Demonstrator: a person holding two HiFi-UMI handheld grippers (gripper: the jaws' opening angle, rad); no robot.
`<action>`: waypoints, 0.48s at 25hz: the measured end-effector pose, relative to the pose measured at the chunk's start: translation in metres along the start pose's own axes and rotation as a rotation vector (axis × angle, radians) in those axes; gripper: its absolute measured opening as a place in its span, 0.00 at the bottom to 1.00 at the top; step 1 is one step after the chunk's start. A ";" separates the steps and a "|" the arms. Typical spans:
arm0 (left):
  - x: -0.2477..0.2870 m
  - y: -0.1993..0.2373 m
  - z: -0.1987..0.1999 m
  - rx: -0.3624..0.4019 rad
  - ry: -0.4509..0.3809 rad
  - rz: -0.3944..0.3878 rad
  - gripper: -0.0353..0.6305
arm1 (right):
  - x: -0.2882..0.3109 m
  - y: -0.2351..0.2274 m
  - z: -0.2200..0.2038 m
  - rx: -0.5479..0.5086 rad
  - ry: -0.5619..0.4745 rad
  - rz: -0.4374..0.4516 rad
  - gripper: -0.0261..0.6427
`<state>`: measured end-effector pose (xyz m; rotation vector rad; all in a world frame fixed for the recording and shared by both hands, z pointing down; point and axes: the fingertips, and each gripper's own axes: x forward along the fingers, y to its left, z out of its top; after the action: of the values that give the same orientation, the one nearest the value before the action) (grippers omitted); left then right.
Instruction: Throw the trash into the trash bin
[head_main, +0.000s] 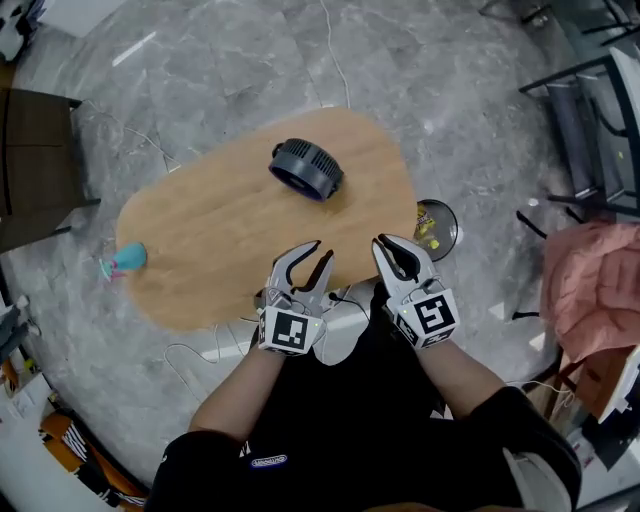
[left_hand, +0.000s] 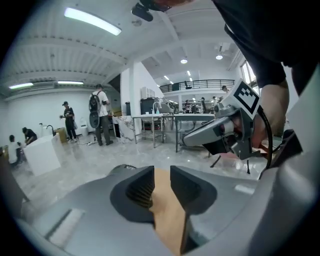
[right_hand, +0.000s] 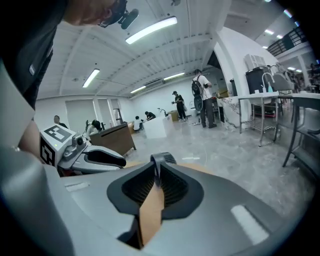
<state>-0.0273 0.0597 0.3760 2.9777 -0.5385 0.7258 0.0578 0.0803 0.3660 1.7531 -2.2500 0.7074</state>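
Both grippers hover at the table's (head_main: 220, 230) near edge; left gripper (head_main: 322, 250) has jaws apart and empty, right gripper (head_main: 384, 245) is pinched closed on nothing; the trash (head_main: 124, 260), seemingly the teal piece, sits at the left rim, well apart from the dark bin (head_main: 305, 168); the left gripper is best placed to reach it and grip it lightly.

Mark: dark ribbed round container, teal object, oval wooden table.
dark ribbed round container (head_main: 315, 162), head view, ribbed wall.
teal object (head_main: 128, 259), head view, its middle.
oval wooden table (head_main: 215, 235), head view, bare top.
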 end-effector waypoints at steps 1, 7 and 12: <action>-0.013 0.011 0.002 -0.010 -0.011 0.026 0.20 | 0.006 0.012 0.008 0.005 -0.011 0.021 0.13; -0.104 0.073 0.031 0.016 -0.062 0.198 0.16 | 0.017 0.079 0.077 -0.027 -0.100 0.166 0.13; -0.183 0.100 0.087 0.011 -0.142 0.338 0.14 | 0.007 0.136 0.157 -0.100 -0.178 0.302 0.13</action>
<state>-0.1752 0.0157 0.2105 2.9963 -1.0683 0.5335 -0.0528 0.0231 0.2001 1.5008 -2.6549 0.4952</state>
